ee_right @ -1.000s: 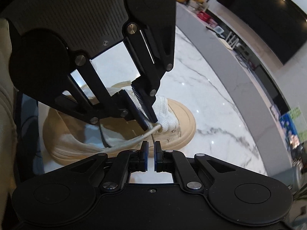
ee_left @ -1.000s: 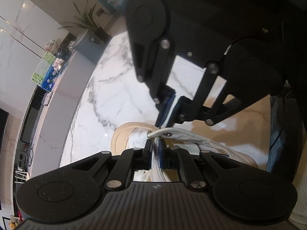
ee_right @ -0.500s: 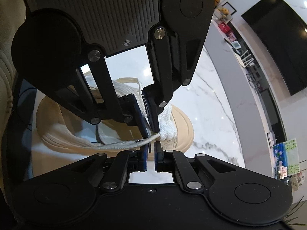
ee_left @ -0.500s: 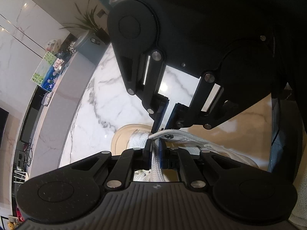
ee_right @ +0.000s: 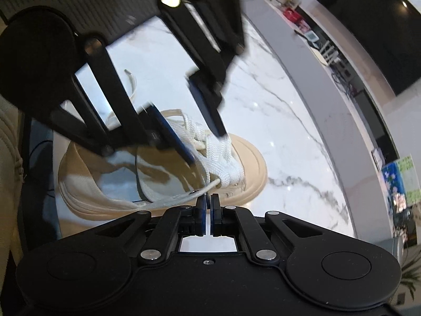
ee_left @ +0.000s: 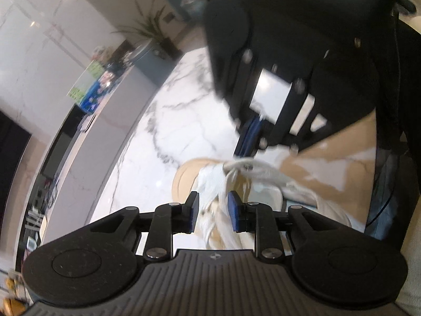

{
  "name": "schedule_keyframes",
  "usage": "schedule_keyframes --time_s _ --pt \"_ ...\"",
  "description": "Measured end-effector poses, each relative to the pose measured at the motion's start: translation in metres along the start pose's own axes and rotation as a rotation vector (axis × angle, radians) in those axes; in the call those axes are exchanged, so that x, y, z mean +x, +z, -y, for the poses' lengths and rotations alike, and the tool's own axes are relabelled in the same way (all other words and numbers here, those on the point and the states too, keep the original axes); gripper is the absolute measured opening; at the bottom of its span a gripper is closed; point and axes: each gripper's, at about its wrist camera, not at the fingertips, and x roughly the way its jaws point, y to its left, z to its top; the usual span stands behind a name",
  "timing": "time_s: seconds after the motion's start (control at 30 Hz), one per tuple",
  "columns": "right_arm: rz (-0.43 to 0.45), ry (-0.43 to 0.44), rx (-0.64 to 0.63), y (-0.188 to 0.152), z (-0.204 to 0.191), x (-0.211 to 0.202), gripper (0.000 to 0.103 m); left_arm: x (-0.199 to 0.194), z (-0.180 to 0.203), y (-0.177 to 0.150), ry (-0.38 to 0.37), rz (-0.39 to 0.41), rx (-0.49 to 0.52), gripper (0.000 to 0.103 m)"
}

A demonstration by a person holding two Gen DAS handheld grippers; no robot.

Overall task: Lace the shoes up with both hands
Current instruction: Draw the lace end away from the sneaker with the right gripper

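A beige shoe (ee_right: 247, 173) with wide white laces (ee_right: 223, 155) lies on the white marble table (ee_right: 276, 121). My right gripper (ee_right: 208, 205) is shut on the thin lace tip (ee_right: 208, 188) beside an eyelet on the shoe's near side. My left gripper (ee_right: 202, 129) hangs open over the laced front of the shoe, holding nothing. In the left wrist view, my left gripper (ee_left: 211, 210) is open with the white lace (ee_left: 210, 181) loose between its pads, and the right gripper (ee_left: 250, 137) is above the shoe (ee_left: 184, 176).
A grey counter (ee_right: 329, 100) with small items curves along the table's far side. A dark screen (ee_right: 368, 8) and a potted plant (ee_left: 150, 31) stand beyond it. Beige cloth (ee_right: 10, 142) lies left of the shoe.
My left gripper has opened and let go of the white lace it held. My right gripper stays shut on the lace tip. Both views shifted and blurred with motion.
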Motion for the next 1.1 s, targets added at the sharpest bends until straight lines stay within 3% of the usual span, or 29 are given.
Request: schedule_keyframes --time_s 0.23,0.6,0.77,1.1 --pt "-0.078 -0.099 0.055 0.003 0.025 0.001 0.001 -0.012 -0.004 -0.013 0.019 -0.026 -0.057 0.024" --pt "-0.198 -0.252 0.135 -0.039 0.033 -0.045 0.001 -0.026 -0.003 -0.027 0.032 -0.032 -0.092 0.024" --pt "-0.235 -0.304 0.166 -0.085 -0.005 -0.108 0.001 -0.027 -0.002 -0.028 0.016 -0.020 -0.098 0.024" --pt "-0.298 -0.400 0.210 -0.125 -0.011 -0.162 0.001 -0.020 -0.005 -0.019 -0.067 0.054 -0.146 0.024"
